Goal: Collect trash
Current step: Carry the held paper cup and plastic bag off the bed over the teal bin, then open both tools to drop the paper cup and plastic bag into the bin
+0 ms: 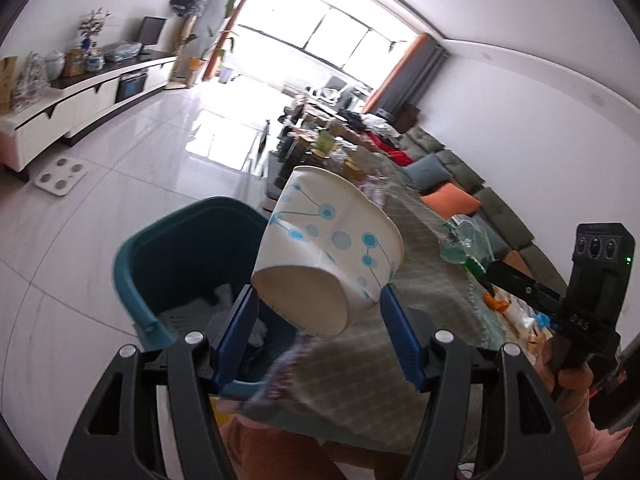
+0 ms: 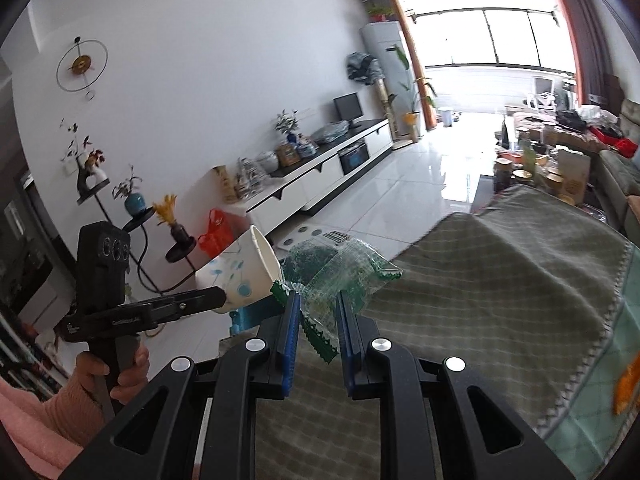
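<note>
Left wrist view, left gripper (image 1: 320,300) clamping paper cup (image 1: 328,248), right gripper (image 2: 318,312) seemingly pinching green wrapper (image 2: 336,270)

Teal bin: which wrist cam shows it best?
Left wrist view. The teal bin sits on the floor beside the table, open top and crumpled contents visible behind the paper cup held in the left gripper. In the right wrist view only a small teal sliver peeks out under the cup.

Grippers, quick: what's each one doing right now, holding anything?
Left gripper: closed on a paper cup, near the teal bin.
Right gripper: closed on a clear green wrapper.
</note>
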`<control>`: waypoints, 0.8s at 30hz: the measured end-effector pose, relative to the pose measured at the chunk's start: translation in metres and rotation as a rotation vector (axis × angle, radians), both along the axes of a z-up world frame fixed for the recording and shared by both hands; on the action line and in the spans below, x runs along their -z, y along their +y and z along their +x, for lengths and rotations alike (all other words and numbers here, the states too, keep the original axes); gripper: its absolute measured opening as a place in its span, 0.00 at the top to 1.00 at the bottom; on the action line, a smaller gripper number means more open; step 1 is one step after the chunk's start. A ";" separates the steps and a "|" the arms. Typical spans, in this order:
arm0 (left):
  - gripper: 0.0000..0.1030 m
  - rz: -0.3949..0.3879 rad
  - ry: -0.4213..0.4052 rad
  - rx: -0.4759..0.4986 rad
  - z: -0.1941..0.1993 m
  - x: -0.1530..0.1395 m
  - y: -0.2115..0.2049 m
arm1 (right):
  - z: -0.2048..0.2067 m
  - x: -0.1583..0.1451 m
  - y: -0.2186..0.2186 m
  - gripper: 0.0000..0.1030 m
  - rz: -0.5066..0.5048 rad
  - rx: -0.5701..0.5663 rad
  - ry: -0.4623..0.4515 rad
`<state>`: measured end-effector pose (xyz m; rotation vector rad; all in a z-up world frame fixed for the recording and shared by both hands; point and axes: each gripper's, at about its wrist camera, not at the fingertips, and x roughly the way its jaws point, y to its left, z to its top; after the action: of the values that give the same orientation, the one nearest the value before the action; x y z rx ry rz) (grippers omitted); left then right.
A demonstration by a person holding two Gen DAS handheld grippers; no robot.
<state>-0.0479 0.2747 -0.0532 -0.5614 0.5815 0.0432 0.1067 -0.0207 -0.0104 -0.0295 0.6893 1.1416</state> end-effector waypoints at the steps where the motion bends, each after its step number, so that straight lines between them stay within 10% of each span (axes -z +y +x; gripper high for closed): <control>1: 0.38 0.000 0.003 -0.007 -0.001 0.001 0.002 | -0.001 0.001 0.003 0.82 -0.002 -0.007 0.000; 24: 0.38 -0.006 0.121 -0.098 0.014 0.033 0.032 | 0.006 0.032 0.091 0.81 -0.120 -0.111 0.077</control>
<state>-0.0339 0.3070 -0.0859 -0.5953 0.6720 0.1692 0.1132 0.0701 -0.0425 -0.1269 0.8324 1.2114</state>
